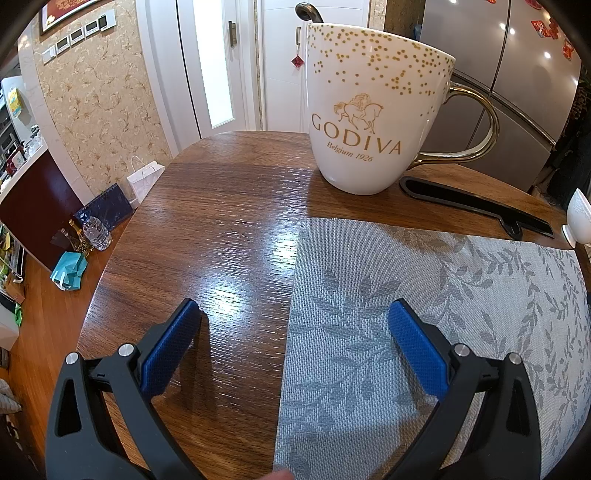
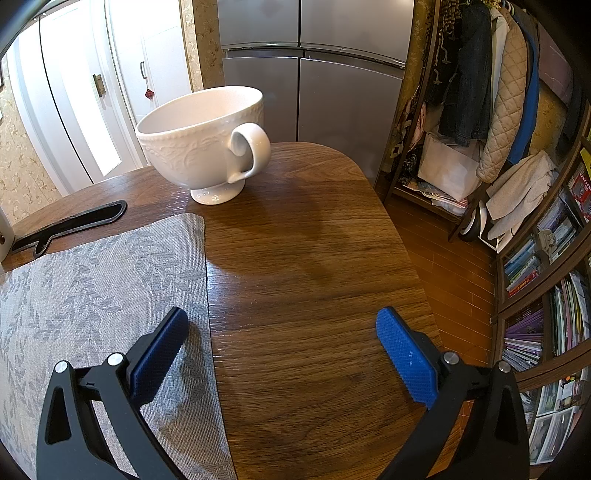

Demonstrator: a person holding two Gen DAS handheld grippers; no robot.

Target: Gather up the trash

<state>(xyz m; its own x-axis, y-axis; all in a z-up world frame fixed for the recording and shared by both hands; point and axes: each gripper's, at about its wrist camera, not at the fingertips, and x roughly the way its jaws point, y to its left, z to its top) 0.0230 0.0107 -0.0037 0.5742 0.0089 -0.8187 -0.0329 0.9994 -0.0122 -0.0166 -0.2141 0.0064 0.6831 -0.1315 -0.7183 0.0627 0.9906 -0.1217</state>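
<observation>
The left gripper (image 1: 293, 317) hovered over the wooden counter (image 1: 229, 221) with its jaws wide apart and empty, straddling the left edge of the grey leaf-patterned placemat (image 1: 424, 295). Near the counter's far edge stood a white Godiva mug (image 1: 373, 110) with a gold handle and a dark utensil handle (image 1: 308, 11) rising from it; its contents could not be seen. A black flat tool (image 1: 476, 206) lay just beside it. The right gripper (image 2: 280, 325) also had its jaws apart, holding nothing. The white footed cup (image 2: 207, 140) looked empty. No trash was visible on the counter.
</observation>
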